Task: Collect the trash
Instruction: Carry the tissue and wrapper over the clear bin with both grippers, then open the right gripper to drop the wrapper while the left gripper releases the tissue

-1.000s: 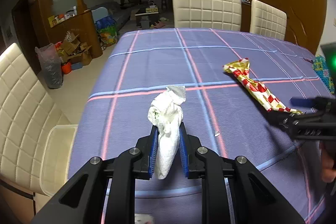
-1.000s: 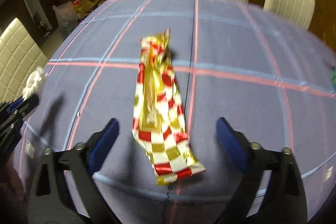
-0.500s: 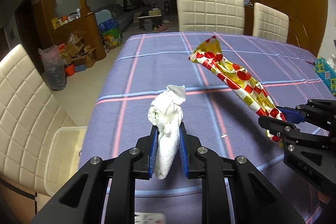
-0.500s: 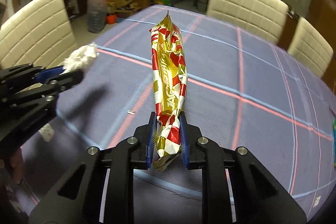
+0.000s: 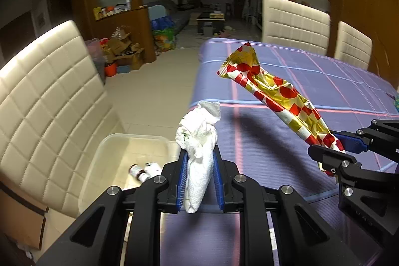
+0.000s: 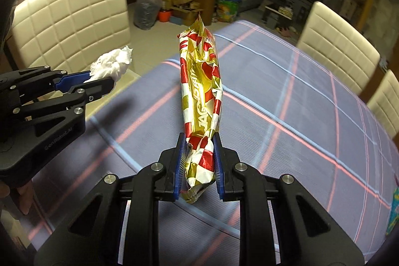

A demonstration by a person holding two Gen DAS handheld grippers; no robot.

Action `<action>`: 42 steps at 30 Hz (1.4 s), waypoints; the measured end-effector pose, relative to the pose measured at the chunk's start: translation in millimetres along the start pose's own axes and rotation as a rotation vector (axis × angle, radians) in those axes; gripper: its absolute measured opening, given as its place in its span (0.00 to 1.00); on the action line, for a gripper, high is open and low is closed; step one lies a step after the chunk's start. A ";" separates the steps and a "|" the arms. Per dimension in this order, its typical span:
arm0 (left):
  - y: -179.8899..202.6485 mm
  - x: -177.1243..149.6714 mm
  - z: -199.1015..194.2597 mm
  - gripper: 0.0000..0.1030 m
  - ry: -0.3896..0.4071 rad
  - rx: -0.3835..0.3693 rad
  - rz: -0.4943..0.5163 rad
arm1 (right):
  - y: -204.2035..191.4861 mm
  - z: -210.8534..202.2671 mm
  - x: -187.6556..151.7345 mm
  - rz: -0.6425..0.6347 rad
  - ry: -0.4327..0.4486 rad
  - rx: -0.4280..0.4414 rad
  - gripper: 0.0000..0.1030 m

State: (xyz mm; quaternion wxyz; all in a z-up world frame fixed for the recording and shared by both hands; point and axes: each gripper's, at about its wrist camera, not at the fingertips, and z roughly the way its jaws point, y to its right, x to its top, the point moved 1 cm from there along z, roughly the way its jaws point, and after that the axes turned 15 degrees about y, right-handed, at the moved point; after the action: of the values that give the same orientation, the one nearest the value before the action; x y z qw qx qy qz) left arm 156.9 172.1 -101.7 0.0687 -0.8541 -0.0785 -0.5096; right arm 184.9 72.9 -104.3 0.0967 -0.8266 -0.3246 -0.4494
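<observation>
Trash is in both claws at this moment. The left claw (image 5: pixel 198 178) is closed on a crumpled white tissue (image 5: pixel 198 138), held upright just past the left edge of the surface (image 5: pixel 274 141), close above a clear plastic bin (image 5: pixel 109 156) that sits on a cream chair (image 5: pixel 45 96) beside that edge. The right claw (image 6: pixel 198 163) is clamped on the lower end of a red-and-gold snack wrapper (image 6: pixel 200 91), whose free end sticks up and forward over the surface, well clear of the cloth.

Judging by this, the picking-up part looks finished: no other loose trash shows on the striped cloth, though a colourful item at the far right edge is too cut off to identify. The bin already holds what seem to be a couple of small bottles (image 5: pixel 144 170). What remains is the drop: the tissue looks nearly placed for release, while the wrapper must travel across to the left edge before it can go in.
</observation>
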 end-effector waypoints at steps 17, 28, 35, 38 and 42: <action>-81.6 -8.2 -14.5 0.19 0.012 0.123 -0.066 | -94.3 19.6 40.4 -0.129 0.035 0.072 0.22; -121.4 -10.1 -10.8 0.19 0.013 0.194 -0.095 | -128.8 30.0 62.7 -0.156 0.055 0.105 0.22; -140.9 -15.2 -5.7 0.19 0.002 0.221 -0.117 | -143.7 39.9 70.5 -0.174 0.056 0.117 0.22; -150.9 -18.4 -5.0 0.19 -0.002 0.236 -0.134 | -150.0 46.3 72.9 -0.180 0.052 0.122 0.24; -161.0 -21.2 -2.8 0.19 -0.013 0.254 -0.144 | -155.7 55.0 78.2 -0.179 0.055 0.129 0.25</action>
State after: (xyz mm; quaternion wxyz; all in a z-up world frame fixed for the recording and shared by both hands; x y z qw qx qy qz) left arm 111.8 327.8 -113.1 0.1388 -0.8340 -0.2038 -0.4935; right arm 155.3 252.9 -93.6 0.1178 -0.7738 -0.4228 -0.4568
